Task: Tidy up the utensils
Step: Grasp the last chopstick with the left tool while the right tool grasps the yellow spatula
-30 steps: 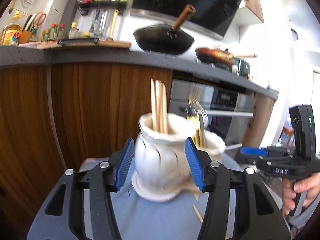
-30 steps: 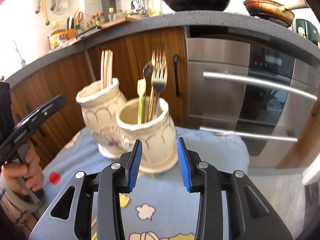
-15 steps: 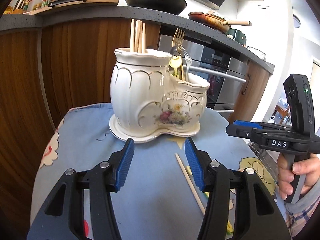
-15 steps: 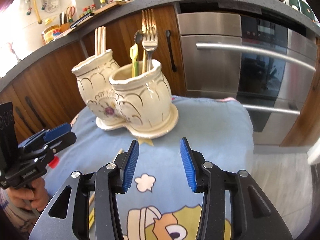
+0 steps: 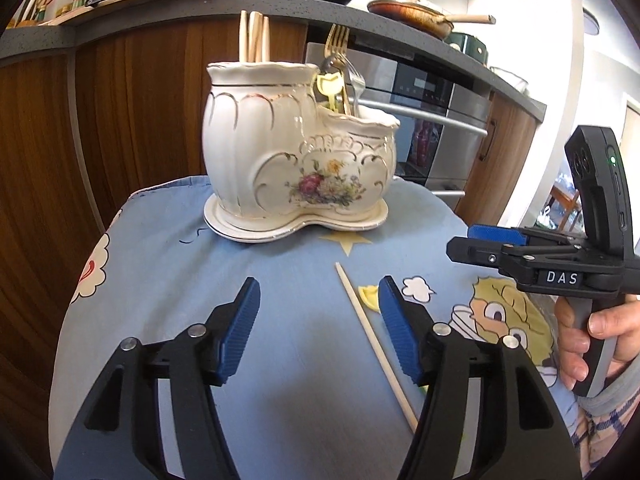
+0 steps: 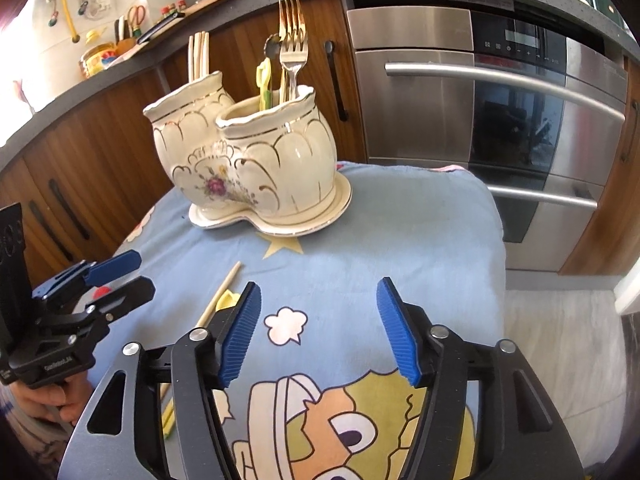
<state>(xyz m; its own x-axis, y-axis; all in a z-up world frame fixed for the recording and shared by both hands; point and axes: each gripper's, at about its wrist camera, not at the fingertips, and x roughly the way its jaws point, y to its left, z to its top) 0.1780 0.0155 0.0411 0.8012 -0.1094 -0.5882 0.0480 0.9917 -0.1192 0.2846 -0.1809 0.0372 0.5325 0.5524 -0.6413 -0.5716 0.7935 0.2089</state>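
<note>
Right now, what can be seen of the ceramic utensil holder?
The ceramic utensil holder is glossy cream with gold scrollwork and a painted flower spray. Two joined pots, one taller, share a shaped saucer base. It stands upright on the blue cartoon cloth. Chopsticks stand in the taller pot, forks in the lower. No gripper touches it.

The left tongs (image 5: 318, 328) hover over a surface (image 5: 280, 360) covered in blue cartoon-print cloth, jaws opening with nothing between them. Beyond stands a white two-pot ceramic holder (image 5: 298, 160) with chopsticks (image 5: 253, 38) in the taller pot and forks (image 5: 338, 46) in the lower. A loose chopstick (image 5: 374, 344) lies by the right blue pad. At right, a hand (image 5: 592, 340) grips the right tongs (image 5: 486, 240).
</note>
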